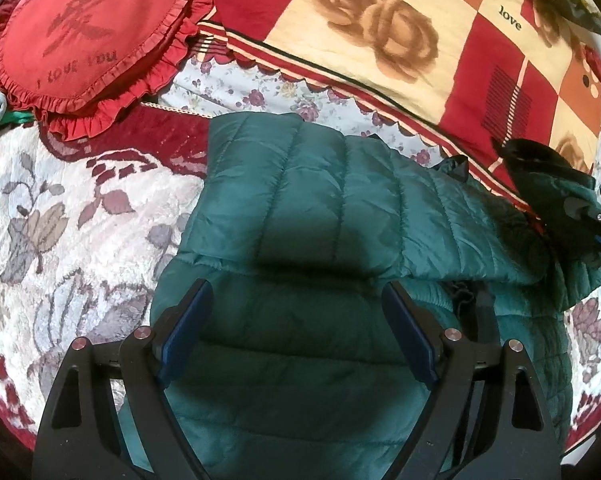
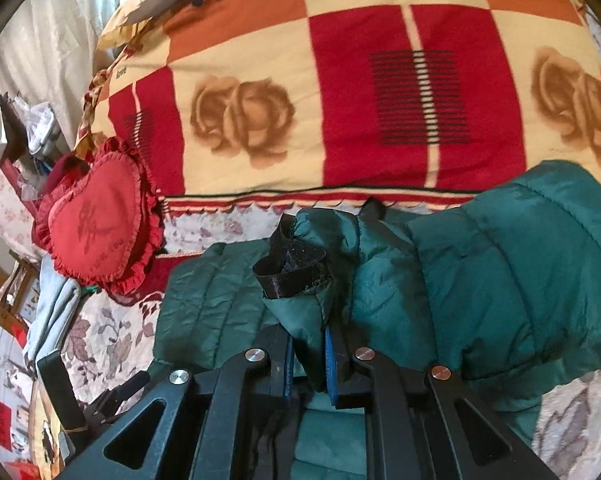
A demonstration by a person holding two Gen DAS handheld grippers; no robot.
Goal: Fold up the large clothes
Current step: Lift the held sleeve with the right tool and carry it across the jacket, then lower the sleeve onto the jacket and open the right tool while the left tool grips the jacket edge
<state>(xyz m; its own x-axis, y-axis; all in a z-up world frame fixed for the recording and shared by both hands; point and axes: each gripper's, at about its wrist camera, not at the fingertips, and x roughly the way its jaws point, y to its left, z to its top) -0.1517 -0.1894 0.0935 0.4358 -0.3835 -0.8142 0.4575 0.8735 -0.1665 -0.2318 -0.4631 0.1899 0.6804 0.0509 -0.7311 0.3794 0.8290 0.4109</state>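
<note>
A dark green quilted puffer jacket lies on the bed, one sleeve folded across its body. My left gripper is open, its blue-padded fingers spread just above the jacket's body and holding nothing. My right gripper is shut on the jacket's other sleeve near its black elastic cuff, holding it lifted over the body. The right gripper also shows at the right edge of the left wrist view.
A red heart-shaped ruffled pillow lies at the back left on the floral blanket. A folded red, orange and cream rose quilt lies behind the jacket. A light blue garment lies at the left.
</note>
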